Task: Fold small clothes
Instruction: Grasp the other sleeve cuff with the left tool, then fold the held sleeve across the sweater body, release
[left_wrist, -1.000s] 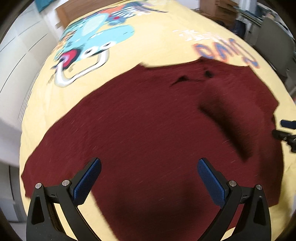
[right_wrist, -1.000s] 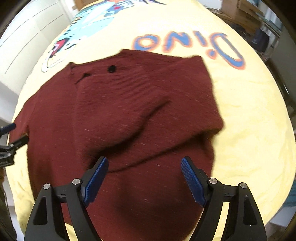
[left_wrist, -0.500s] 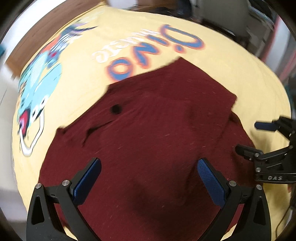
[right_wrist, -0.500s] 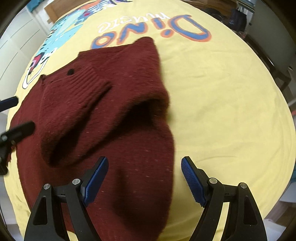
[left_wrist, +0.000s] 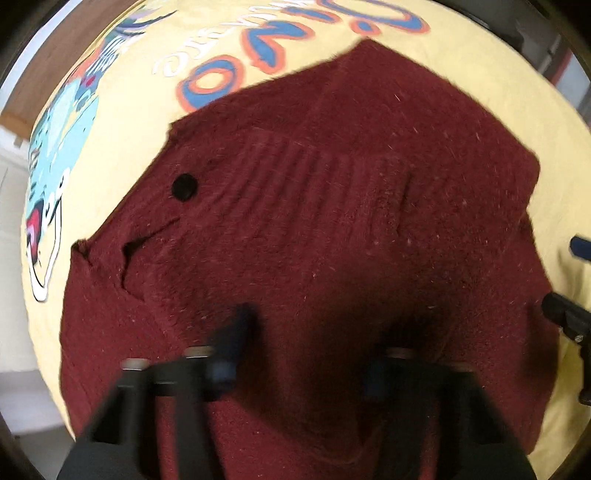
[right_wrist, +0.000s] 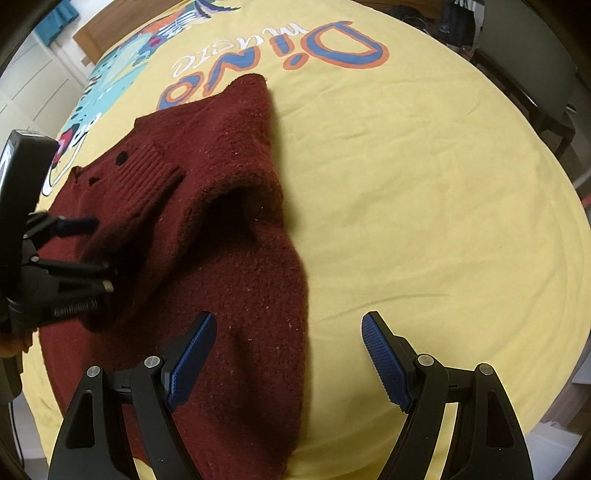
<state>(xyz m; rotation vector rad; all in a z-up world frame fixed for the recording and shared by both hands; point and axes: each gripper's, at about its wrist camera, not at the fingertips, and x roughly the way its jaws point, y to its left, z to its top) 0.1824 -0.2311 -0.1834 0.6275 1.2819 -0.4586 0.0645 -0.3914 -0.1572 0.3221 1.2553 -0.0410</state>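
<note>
a dark red sweater (right_wrist: 236, 229) is spread on a yellow printed sheet (right_wrist: 424, 192). the right gripper (right_wrist: 288, 354) is held agape at six o'clock; the left gripper (right_wrist: 92, 251), at nine o'clock, has just been closing on the knit.

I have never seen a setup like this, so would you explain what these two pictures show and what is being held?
A person holds a two-finger gripper in each hand; each carries a wide-angle camera looking along its fingers, giving one picture each. A dark red sweater, partly folded, lies on a yellow printed cloth. The right gripper is open and empty. On the left gripper, the fingers have just been closing with sweater fabric between them; blur hides whether they grip yet.
</note>
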